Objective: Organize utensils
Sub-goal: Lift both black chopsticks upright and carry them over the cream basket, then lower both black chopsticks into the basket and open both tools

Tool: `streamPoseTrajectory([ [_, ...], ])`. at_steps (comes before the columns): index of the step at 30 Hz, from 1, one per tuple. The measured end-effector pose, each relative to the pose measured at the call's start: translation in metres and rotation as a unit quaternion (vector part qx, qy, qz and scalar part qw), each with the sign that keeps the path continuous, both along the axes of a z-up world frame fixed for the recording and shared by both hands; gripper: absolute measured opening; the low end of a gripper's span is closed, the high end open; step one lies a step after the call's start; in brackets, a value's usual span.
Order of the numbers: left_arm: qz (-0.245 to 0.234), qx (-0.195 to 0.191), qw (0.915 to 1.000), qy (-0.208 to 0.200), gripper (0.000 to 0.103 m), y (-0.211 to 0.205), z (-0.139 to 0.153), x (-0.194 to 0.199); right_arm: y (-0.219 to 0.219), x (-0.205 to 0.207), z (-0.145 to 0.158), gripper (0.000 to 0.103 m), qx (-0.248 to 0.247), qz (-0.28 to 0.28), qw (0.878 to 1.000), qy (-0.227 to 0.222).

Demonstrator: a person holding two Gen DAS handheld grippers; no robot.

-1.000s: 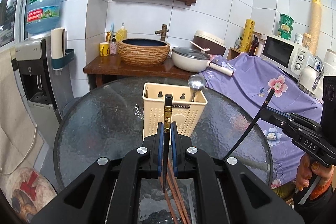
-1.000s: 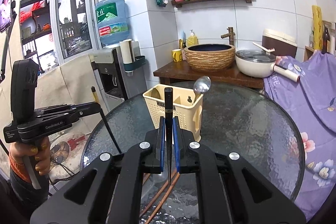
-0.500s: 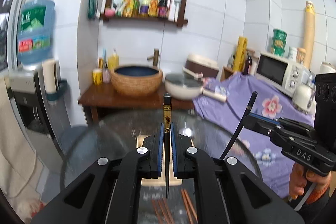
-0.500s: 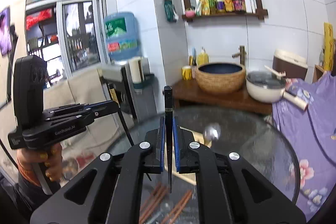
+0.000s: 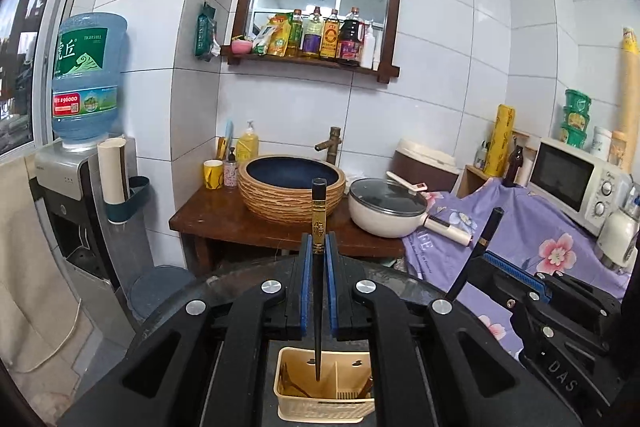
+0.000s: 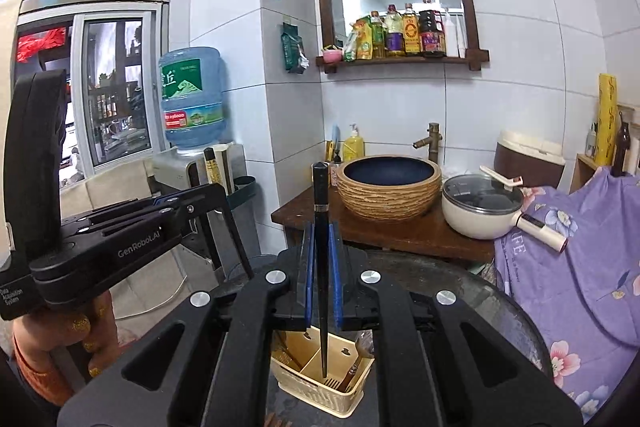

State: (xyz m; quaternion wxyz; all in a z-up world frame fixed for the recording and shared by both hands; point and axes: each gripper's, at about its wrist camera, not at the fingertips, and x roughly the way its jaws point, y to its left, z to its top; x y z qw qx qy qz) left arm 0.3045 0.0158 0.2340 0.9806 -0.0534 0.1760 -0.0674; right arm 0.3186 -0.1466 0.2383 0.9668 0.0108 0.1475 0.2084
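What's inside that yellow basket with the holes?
The yellow basket has a divider. A spoon leans in its right part, brown sticks in its left. The black grippers cover its sides, so there may be more.

Both views ride on handheld grippers, each fisheye camera looking forward along its own two fingers and tilted slightly downward. The left wrist view sits close above the cream utensil basket [image 5: 326, 387], facing the tiled wall with the framed mirror shelf [image 5: 320, 17] and the woven basin [image 5: 291, 194]; the other gripper's body enters at its right edge. The right wrist view looks from slightly further right (the same wall appears shifted), with the basket [image 6: 324, 373] again low in the centre, the mirror shelf [image 6: 400, 7] and basin [image 6: 389, 187] shared, and the other gripper at its left edge.
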Motion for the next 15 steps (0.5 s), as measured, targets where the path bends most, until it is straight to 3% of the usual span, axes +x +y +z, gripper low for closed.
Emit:
streamPoseTrajectory([
  [15, 0.004, -0.008, 0.9959, 0.091, 0.005, 0.004, -0.088, 0.031, 0.006, 0.038, -0.093, 0.008, -0.002, -0.013, 0.997, 0.076],
])
